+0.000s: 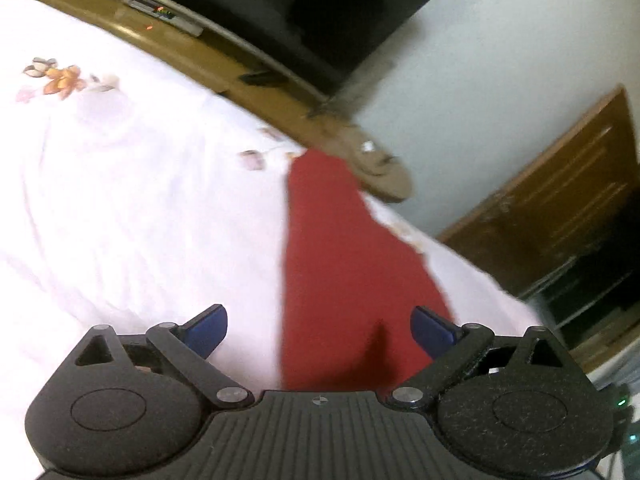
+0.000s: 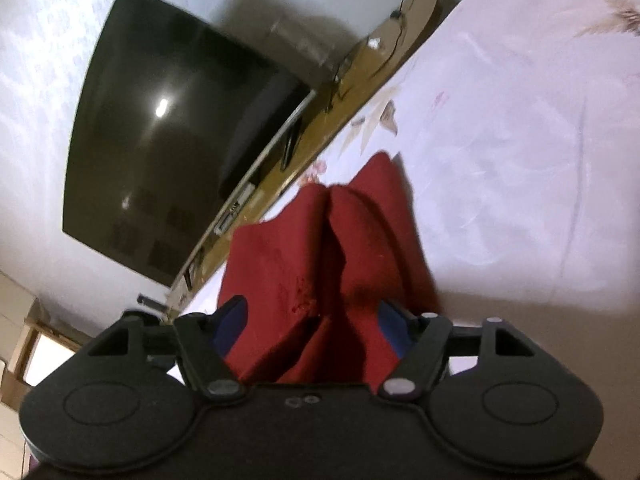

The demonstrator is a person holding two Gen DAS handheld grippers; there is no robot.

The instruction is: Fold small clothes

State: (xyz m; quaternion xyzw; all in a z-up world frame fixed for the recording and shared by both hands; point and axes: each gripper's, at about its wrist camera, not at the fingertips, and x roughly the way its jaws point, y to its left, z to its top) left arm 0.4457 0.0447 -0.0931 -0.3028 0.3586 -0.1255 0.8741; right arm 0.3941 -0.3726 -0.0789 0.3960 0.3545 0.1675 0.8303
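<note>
Lying on a white bed sheet (image 1: 120, 200) printed with faded orange and pink flowers, the dark red cloth garment (image 1: 348, 264) runs as a long strip away from the camera toward the bed's far edge. Left claw (image 1: 319, 330): blue-padded fingers (image 1: 206, 330) spread wide, nothing gripped. One pad is over bare sheet, the other over the red cloth; contact with the cloth cannot be judged.

Right wrist view: the same red garment (image 2: 320, 264) is bunched in two rounded folds with a deep crease between them. It fills the gap of the right claw (image 2: 312, 320). Blue pads (image 2: 230, 320) sit on either side of the fabric, partly hidden by it. Whether they press on the cloth cannot be told; blur and overlap hide the contact.

Surroundings: a long brown wooden shelf (image 1: 224, 64) runs along the far side of the bed, carrying small dark items and a pale device with tiny coloured lights (image 1: 160, 10). Above it, a large dark flat screen (image 2: 168, 140) hangs on the pale wall, showing a lamp reflection. A brown wooden door (image 1: 560, 208) stands at the right of the left view. Cardboard boxes (image 2: 20, 340) sit at the lower left of the right view. A cable (image 2: 400, 28) trails across the shelf's rounded end. Both views are motion-blurred.
</note>
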